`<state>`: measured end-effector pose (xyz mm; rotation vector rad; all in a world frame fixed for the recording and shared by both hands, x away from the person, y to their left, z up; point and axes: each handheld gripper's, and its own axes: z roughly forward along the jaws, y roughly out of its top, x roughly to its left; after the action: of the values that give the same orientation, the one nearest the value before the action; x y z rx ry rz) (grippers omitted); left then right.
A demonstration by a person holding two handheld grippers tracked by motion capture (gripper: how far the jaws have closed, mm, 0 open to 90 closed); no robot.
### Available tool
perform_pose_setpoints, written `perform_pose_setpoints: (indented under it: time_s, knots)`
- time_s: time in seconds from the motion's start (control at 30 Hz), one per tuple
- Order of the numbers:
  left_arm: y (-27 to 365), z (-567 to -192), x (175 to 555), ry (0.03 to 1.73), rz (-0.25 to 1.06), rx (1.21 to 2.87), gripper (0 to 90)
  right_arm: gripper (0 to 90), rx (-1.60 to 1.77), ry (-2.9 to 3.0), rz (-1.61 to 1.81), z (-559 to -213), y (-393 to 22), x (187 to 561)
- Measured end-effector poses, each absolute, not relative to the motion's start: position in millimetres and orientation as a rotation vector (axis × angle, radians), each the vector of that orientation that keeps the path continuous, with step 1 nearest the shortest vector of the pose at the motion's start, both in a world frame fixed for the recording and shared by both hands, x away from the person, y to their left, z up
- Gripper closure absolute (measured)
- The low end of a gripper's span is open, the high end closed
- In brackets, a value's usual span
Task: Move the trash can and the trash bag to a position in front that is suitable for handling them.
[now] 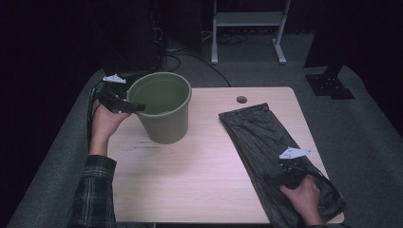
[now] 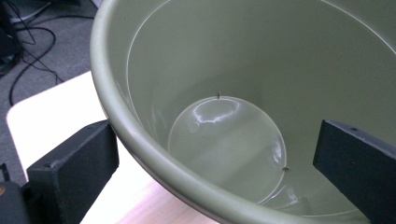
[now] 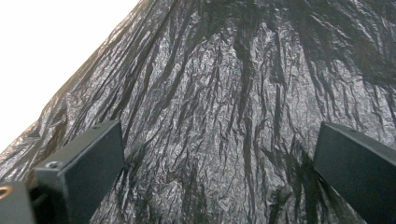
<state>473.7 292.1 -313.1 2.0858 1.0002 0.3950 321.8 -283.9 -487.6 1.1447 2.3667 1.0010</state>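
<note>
In the high view my left gripper (image 1: 124, 103) sits at the upper left of the frame, against the left rim of the green bucket (image 1: 164, 121), which stands upright on the left half of the wooden table (image 1: 204, 166). In the left gripper view the jaws stand wide apart and straddle the bucket's wall (image 2: 140, 140): one jaw is outside at lower left, over the table, the other inside at the right edge. They are spread, not clamped on the rim. The bucket's round pale bottom (image 2: 229, 144) shows at the centre of that view.

My right gripper (image 1: 286, 176) is at the lower right of the high view, resting over the near end of the black plastic bag (image 1: 266, 137). The bag lies flat and crumpled, running from mid-table at the upper right down to the near right edge, well apart from the bucket. In the right gripper view the jaws are also wide apart, at lower left and lower right, with the wrinkled bag (image 3: 219, 116) spread between and beyond them; I cannot tell whether they touch it.
</note>
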Motion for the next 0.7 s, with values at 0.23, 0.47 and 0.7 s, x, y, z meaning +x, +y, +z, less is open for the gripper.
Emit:
perform_pose_setpoints:
  time_s: [0.23,0.47,0.7]
  knots:
    - [283,-314,461,0.948,0.374,2.093,0.0,0.5,1.142,2.37,1.0,-488,-284,322]
    - [276,-317,446,0.906,0.324,2.074,0.0,0.5,1.133,2.372,1.002,-488,-284,321]
    - [266,-317,432,0.872,0.302,2.082,0.0,0.5,1.134,2.373,1.003,-488,-284,321]
